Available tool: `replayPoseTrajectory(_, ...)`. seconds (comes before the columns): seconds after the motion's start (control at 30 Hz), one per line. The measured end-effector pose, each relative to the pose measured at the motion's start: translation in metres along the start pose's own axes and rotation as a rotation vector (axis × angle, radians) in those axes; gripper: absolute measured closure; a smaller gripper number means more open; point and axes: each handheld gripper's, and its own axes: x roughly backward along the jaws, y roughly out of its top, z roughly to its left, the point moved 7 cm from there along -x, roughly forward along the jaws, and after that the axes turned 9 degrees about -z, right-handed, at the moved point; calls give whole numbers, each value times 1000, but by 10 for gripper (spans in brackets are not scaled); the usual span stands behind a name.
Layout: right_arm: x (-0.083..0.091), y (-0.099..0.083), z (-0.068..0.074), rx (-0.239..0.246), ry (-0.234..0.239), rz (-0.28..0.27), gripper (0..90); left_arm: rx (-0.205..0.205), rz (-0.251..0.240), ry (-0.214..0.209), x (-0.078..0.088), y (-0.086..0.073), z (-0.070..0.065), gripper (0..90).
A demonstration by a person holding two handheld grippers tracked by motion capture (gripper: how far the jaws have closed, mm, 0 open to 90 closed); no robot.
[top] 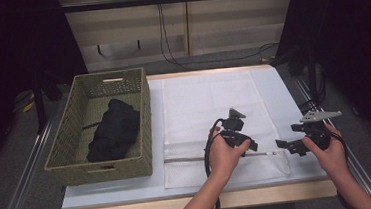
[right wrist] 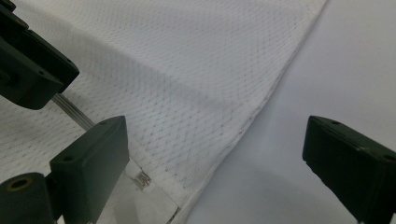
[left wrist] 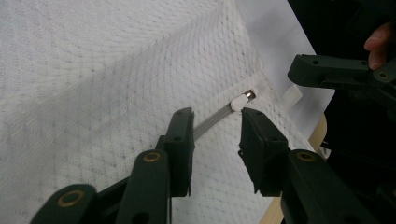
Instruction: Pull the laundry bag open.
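Observation:
A white mesh bag (top: 209, 107) lies flat on the table, its zipper (top: 193, 158) running along the near end. In the left gripper view the zipper's white pull (left wrist: 243, 100) lies just ahead of my left gripper (left wrist: 215, 116). The jaws stand a little apart over the zipper track, not pressing on it. My left gripper (top: 249, 146) points right along the zipper in the high view. My right gripper (top: 288, 146) hovers at the bag's near right corner (right wrist: 187, 205), wide open (right wrist: 217, 135), one jaw over the mesh and the other over bare table.
A woven basket (top: 66, 144) stands at the table's left with a black garment (top: 113, 130) inside. The table's right edge and front edge are close to both hands. Cables run across the floor behind the table.

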Motion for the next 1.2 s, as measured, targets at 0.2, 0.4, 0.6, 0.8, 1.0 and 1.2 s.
replayPoseTrajectory(0.2,-1,-1,-1,3,0,0,66,0,17,3,-8,-5,-1,687)
replayPoseTrajectory(0.4,-1,-1,-1,0,-2,1,66,-3,28,-10,-15,-6,-5,702)
replayPoseTrajectory(0.6,-1,-1,-1,-3,1,-2,66,2,32,14,-24,-1,-12,711)
replayPoseTrajectory(0.8,1,-1,-2,-10,0,-1,66,-1,44,14,-31,-1,-16,724)
replayPoseTrajectory(1.0,1,-2,-4,-7,-1,2,66,9,42,-4,-32,-1,-18,729)
replayPoseTrajectory(1.2,1,-2,-4,-9,-3,2,66,3,47,-13,-39,-2,-20,726)
